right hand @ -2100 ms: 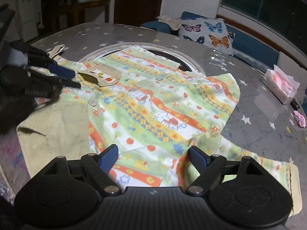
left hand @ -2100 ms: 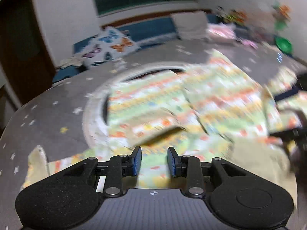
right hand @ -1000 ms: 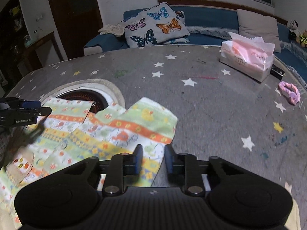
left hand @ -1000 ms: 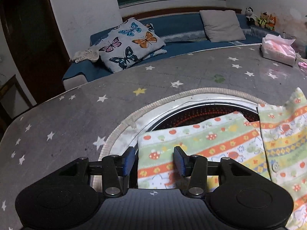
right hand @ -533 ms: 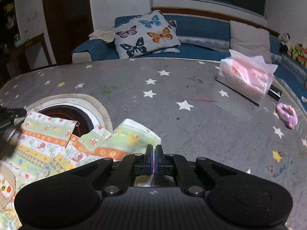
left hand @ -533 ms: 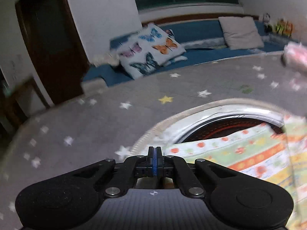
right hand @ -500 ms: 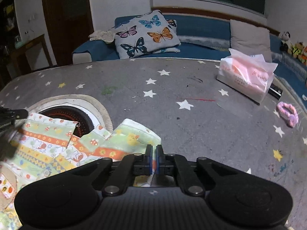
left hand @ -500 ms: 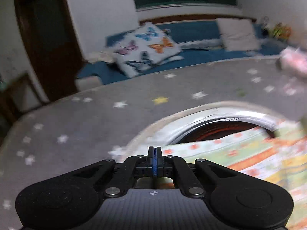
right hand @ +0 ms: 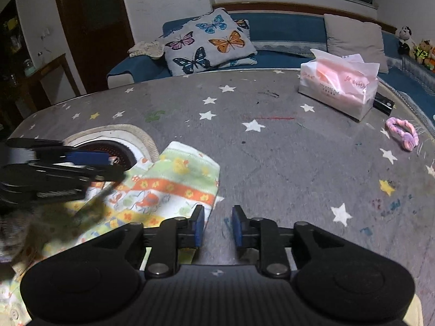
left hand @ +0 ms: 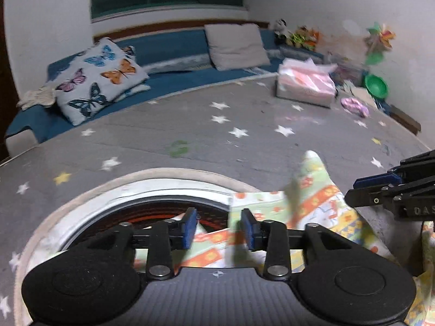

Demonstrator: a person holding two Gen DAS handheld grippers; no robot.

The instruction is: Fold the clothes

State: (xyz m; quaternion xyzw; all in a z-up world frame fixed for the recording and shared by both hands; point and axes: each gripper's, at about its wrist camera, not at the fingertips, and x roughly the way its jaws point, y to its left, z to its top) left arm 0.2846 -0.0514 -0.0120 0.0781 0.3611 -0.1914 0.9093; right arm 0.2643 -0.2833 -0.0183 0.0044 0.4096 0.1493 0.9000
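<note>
1. The garment (right hand: pixel 174 184), a child's top printed in green, orange and yellow bands, lies on the star-patterned table (right hand: pixel 272 149). Its far edge is doubled over, and its left part drapes over the round recessed opening (right hand: pixel 108 146) set in the table.

2. Left hand-held gripper (left hand: pixel 218 226): jaws opening, moderately apart. In its own view a raised, blurred flap of the cloth stands in the gap, close to the right pad. No pad presses on it as far as I can tell.

3. Right hand-held gripper (right hand: pixel 216 225): jaws opening, a narrow gap. Bare table shows between the pads. The garment's right edge lies just beside the left pad, not in the gap.

4. Key relation: the garment lies ahead and to the left of the right hand-held gripper, and ahead and to the right of the left one. It sits between the two hands.

5. The folded edge runs roughly left to right across both views, from the opening toward the bare table.

6. The left hand-held gripper is over the cloth; the right one hangs at its margin. The left is nearer to fabric.

7. Judgement: a fold has just been laid and both hands are letting go. The next grasp likely calls for a reach back toward the near part of the garment.

8. Tissue pack (right hand: pixel 339 87) and pink hair tie (right hand: pixel 402 133) sit well apart on the far right.
</note>
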